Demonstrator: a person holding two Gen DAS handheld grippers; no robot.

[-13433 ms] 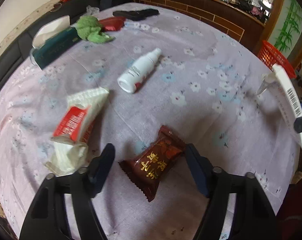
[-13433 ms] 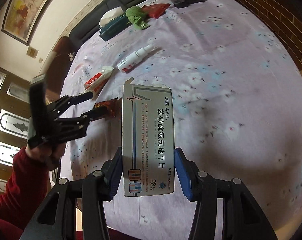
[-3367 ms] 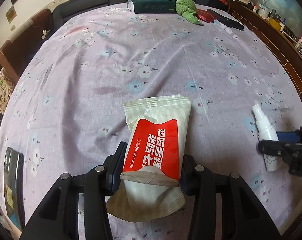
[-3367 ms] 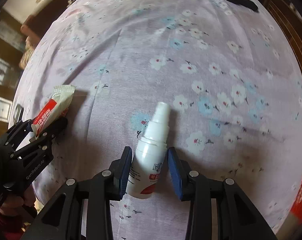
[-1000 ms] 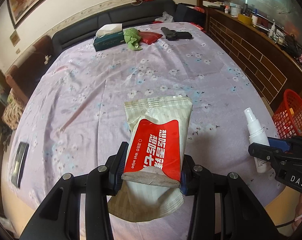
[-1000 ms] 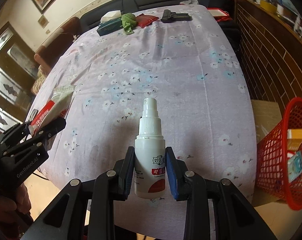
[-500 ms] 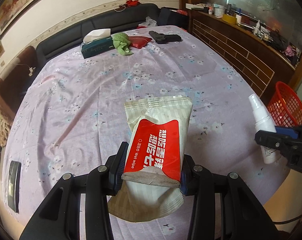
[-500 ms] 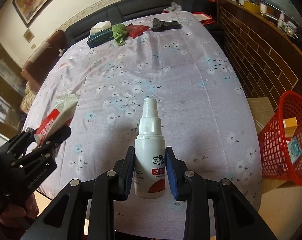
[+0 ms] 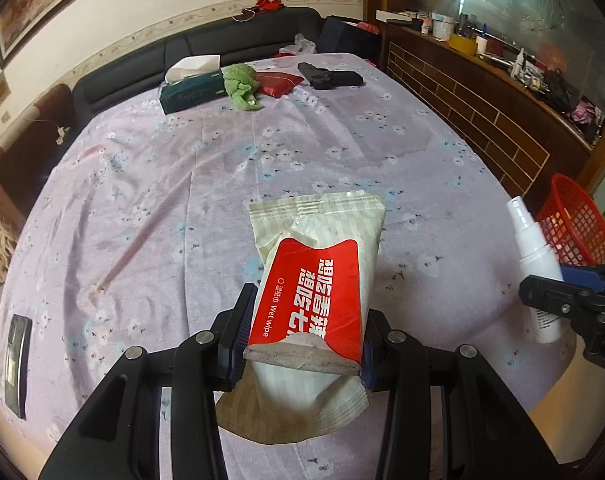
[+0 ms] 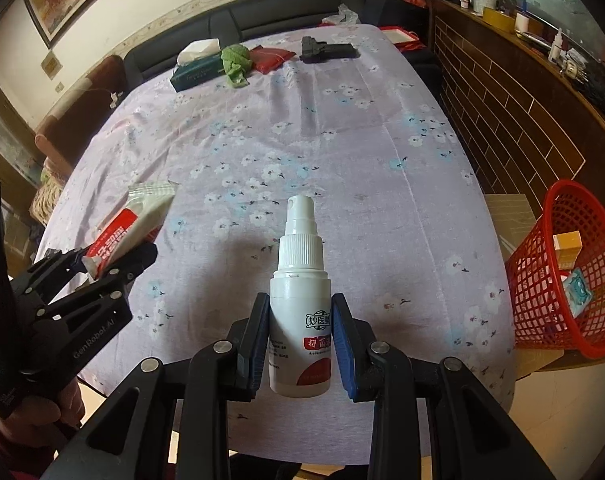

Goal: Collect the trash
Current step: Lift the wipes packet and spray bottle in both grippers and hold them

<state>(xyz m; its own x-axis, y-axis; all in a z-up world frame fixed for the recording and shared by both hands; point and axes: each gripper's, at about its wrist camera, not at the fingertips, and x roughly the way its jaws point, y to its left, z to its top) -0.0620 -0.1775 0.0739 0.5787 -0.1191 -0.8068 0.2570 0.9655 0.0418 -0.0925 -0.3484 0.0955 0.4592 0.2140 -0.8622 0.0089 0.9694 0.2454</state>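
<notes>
My left gripper (image 9: 302, 344) is shut on a white and red wet wipe pack (image 9: 314, 276), held above the near part of the table; it also shows in the right wrist view (image 10: 122, 236). My right gripper (image 10: 300, 336) is shut on a white spray bottle (image 10: 300, 300), held upright above the table's near edge; the bottle also shows in the left wrist view (image 9: 536, 260). A red mesh trash basket (image 10: 570, 280) stands on the floor to the right of the table, with a box and a wrapper inside.
The table has a purple flowered cloth (image 10: 322, 140). At its far end lie a tissue box (image 10: 196, 66), a green cloth (image 10: 234, 60), a red pouch (image 10: 270, 58) and a black object (image 10: 326, 50). A phone (image 9: 16, 364) lies at the left edge. A brick counter (image 10: 514, 92) runs along the right.
Both grippers have lifted and drawn back with their loads. The view has swung slightly, so the red basket sits nearer the right gripper.
</notes>
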